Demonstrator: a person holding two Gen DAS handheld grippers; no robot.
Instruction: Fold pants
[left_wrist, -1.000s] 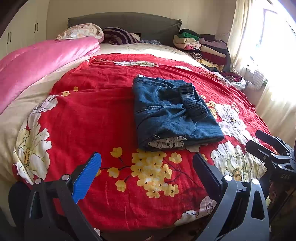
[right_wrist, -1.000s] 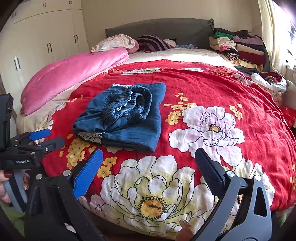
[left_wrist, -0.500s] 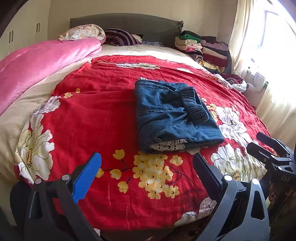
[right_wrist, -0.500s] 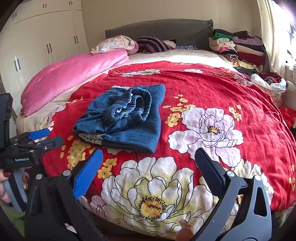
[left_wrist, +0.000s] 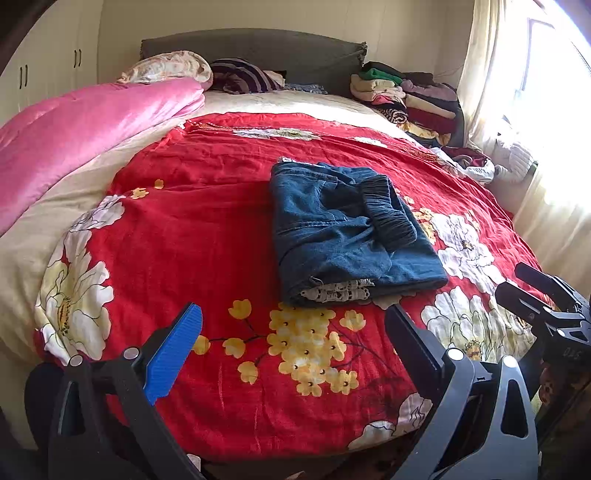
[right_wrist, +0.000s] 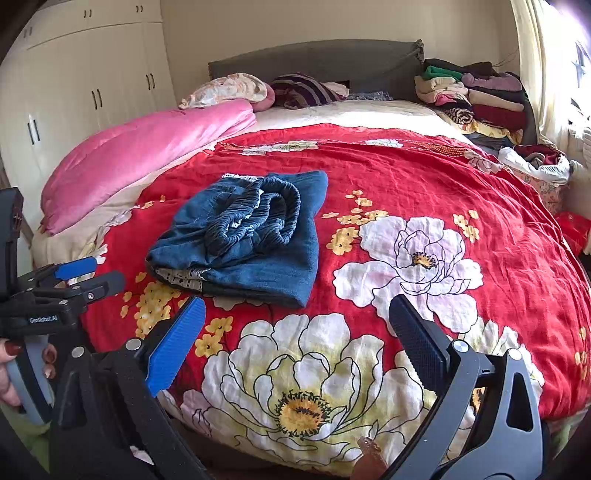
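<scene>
Grippers first. I read my left gripper as spread wide, with nothing between its blue ribbed pad and its black pad; it touches nothing and hangs over the near edge of the bed. My right gripper is just as wide and also empty, over the same near edge, further toward the window side.

Task item: dark blue denim pants with an elastic gathered waistband, folded into a compact rectangle, lying on the red floral bedspread about mid-bed, nearer the foot than the headboard. Both grippers sit well apart from it. A strip of white lace trim shows at the fold edge facing me.

Writing: the right wrist view shows "GenRobot.AI" on the body of the left gripper. The left wrist view shows partial characters on the right gripper's body; I cannot read them reliably.

View differences: only the right wrist view shows a hand with dark red nails on the left gripper's grey handle, and the waistband's open loop. Both views show the pink quilt along the left edge and the stack of folded clothes at the far right corner.
</scene>
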